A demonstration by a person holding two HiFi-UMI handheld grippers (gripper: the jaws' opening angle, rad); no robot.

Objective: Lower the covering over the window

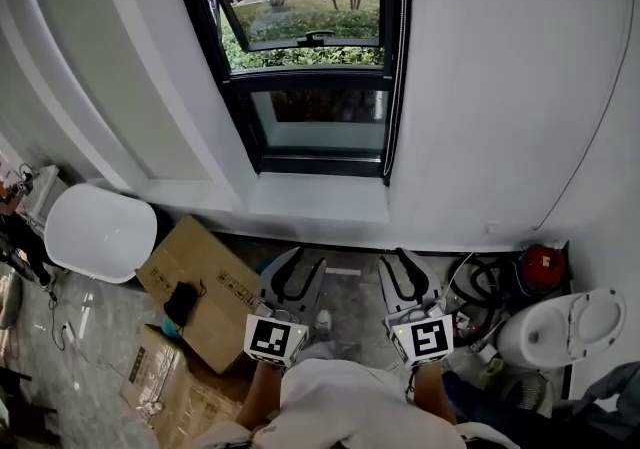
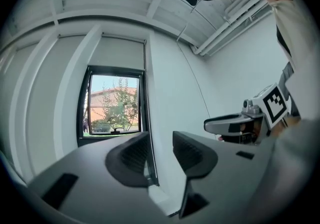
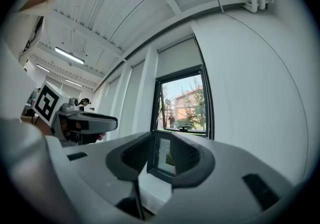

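The black-framed window (image 1: 315, 87) is straight ahead, its upper sash tilted open onto trees. A pale blind (image 2: 117, 51) covers only the strip above the glass; it also shows in the right gripper view as the blind (image 3: 177, 58). A dark cord (image 1: 388, 137) hangs down the frame's right side to just above the sill. My left gripper (image 1: 300, 272) and right gripper (image 1: 412, 277) are held level side by side, low and well short of the window. The left gripper (image 2: 160, 150) and right gripper (image 3: 161, 153) both stand open with nothing between their jaws.
A white sill (image 1: 318, 202) juts out under the window. On the floor are a white chair (image 1: 100, 232) at left, cardboard boxes (image 1: 205, 287) near my left gripper, and coiled hoses (image 1: 480, 282), a red canister (image 1: 543, 267) and a white round bin (image 1: 570, 327) at right.
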